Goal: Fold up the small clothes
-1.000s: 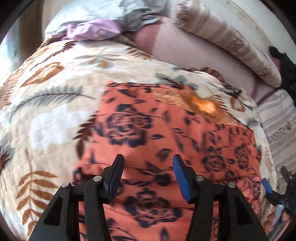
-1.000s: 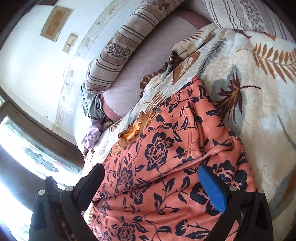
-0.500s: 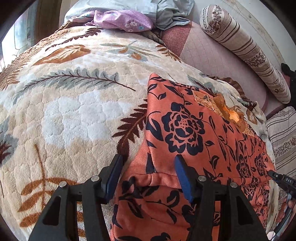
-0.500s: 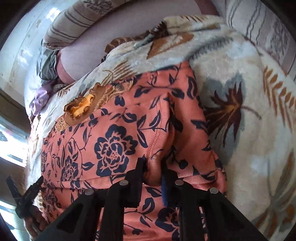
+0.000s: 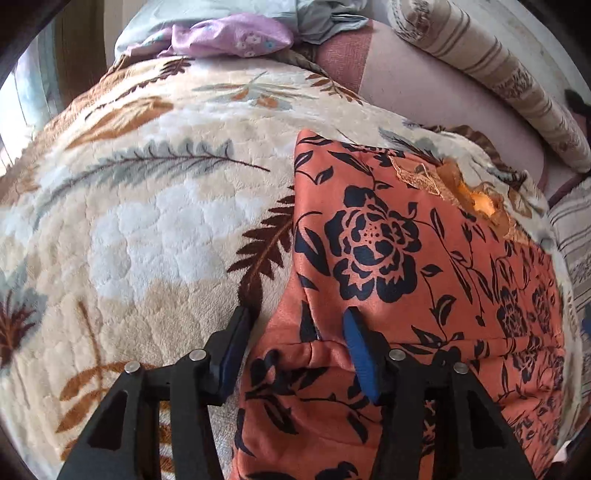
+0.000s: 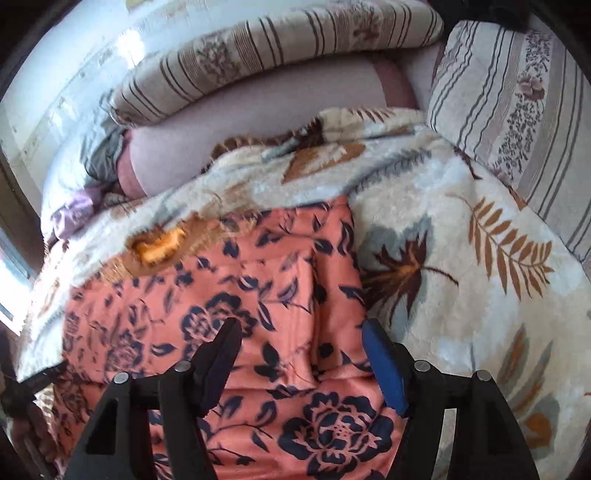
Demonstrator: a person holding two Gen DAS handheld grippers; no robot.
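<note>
Orange floral garment (image 5: 424,280) lies spread on the leaf-print blanket (image 5: 140,229) — prob. one fold in, more left. Left gripper (image 5: 295,332) closing astride its edge, not yet pinching; right gripper (image 6: 301,339) opening — nothing held.

Spread across the bed: a plush cream blanket (image 5: 155,236) printed with brown, orange and grey-blue leaves and ferns. Heaped at its far edge, a crumpled lilac floral cloth (image 5: 236,35) touching a pale grey-blue cloth (image 5: 325,14). Beyond the far right corner, a mauve sheet (image 6: 258,122) bordered by beige brown-striped floral bolsters (image 6: 280,44).
</note>
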